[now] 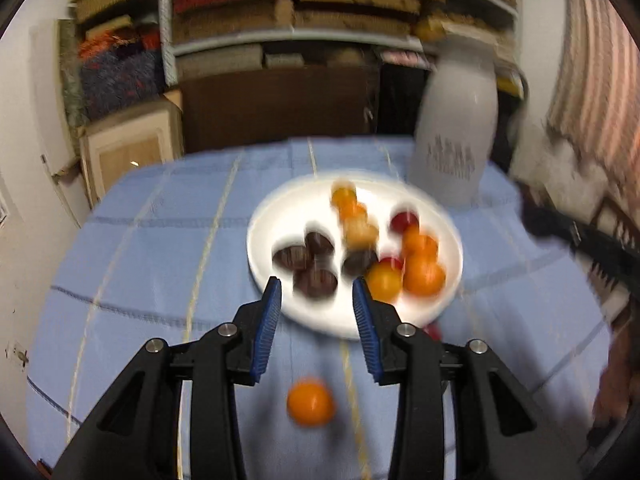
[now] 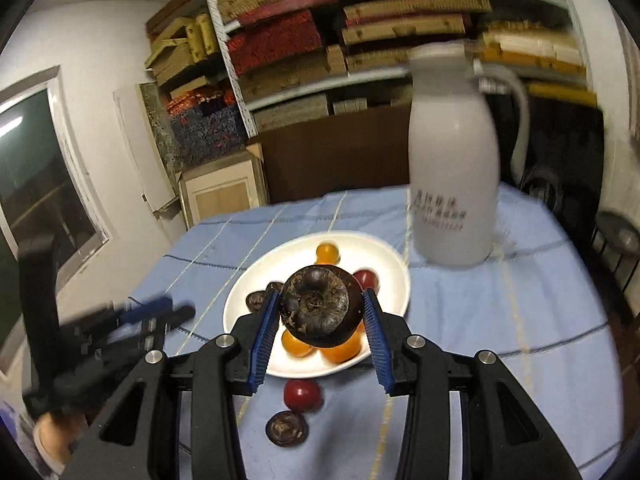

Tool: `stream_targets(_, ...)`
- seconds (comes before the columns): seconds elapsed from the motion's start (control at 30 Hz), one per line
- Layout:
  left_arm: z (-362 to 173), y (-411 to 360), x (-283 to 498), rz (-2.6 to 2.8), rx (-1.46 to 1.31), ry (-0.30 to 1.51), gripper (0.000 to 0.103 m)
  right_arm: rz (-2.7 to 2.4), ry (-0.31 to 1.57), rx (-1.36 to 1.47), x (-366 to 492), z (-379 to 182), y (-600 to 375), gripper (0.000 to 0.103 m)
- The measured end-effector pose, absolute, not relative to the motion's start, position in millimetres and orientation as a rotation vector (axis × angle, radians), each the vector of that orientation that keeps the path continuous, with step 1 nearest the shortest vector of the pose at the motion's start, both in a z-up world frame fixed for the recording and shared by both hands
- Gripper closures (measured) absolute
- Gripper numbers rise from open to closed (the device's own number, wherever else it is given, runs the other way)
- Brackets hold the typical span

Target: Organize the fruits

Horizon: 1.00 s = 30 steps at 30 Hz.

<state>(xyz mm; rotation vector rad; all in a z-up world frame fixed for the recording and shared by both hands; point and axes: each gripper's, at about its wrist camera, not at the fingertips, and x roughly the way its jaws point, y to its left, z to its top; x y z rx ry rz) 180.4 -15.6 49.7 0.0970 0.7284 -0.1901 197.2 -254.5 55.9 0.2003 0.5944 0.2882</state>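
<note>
A white plate point(image 1: 280, 208) on the blue cloth holds several orange, red and dark brown fruits. My left gripper point(image 1: 317, 294) is open and empty over the plate's near rim. A loose orange fruit point(image 1: 310, 401) lies on the cloth below it. My right gripper point(image 2: 320, 312) is shut on a dark brown fruit point(image 2: 318, 304), held above the plate point(image 2: 384, 264). A red fruit point(image 2: 302, 395) and a dark brown fruit point(image 2: 287, 428) lie on the cloth in front of the plate. The left gripper also shows at the left of the right wrist view point(image 2: 172, 314).
A tall white jug point(image 2: 454, 160) with a handle stands on the cloth behind and right of the plate; it also shows in the left wrist view point(image 1: 456, 120). Shelves of stacked boxes point(image 2: 360, 32) fill the back wall. A dark chair point(image 2: 616, 248) stands right of the table.
</note>
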Motion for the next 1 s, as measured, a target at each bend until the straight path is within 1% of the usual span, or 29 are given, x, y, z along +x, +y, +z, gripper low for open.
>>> stream_targets(0.07,26.5,-10.0,167.6,-0.17,0.15,0.752,0.067,0.29,0.615,0.183,200.2,38.8,-249.4,0.06)
stream_targets(0.2,-5.2,0.0,155.6,-0.188,0.127,0.792,0.067,0.303,0.669,0.183,204.0,20.9,-243.4,0.06)
stream_targets(0.23,-13.0,-1.2,156.2,-0.191,0.135,0.805,0.064,0.302,0.671,0.176,202.3,19.6,-241.6,0.06)
stream_targets(0.27,-16.4,-1.7,155.2,-0.208,0.129,0.799,0.059,0.305,0.672,0.169,201.4,18.3,-240.3,0.06)
stream_targets(0.43,-26.3,-14.3,154.5,-0.251,0.161,0.806,0.059,0.31,0.677,0.174,199.9,16.4,-240.0,0.06)
stream_targets(0.5,-36.3,-17.6,157.0,-0.263,0.167,0.85,0.06,0.314,0.677,0.177,199.7,16.9,-241.3,0.06)
stream_targets(0.57,-43.7,-20.9,158.9,-0.267,0.17,0.872,0.064,0.313,0.676,0.181,199.5,17.6,-242.5,0.06)
stream_targets(0.63,-37.8,-15.8,159.6,-0.271,0.132,0.849,0.07,0.314,0.677,0.183,199.1,17.6,-243.2,0.06)
stream_targets(0.87,-40.7,-16.7,178.2,-0.266,0.101,0.872,0.07,0.317,0.691,0.175,199.0,14.4,-240.1,0.06)
stream_targets(0.93,-40.6,-17.3,182.3,-0.263,0.099,0.874,0.07,0.318,0.693,0.174,198.8,13.6,-239.4,0.06)
stream_targets(1.0,-41.7,-20.7,189.6,-0.263,0.097,0.877,0.06,0.319,0.697,0.175,199.0,12.7,-239.3,0.06)
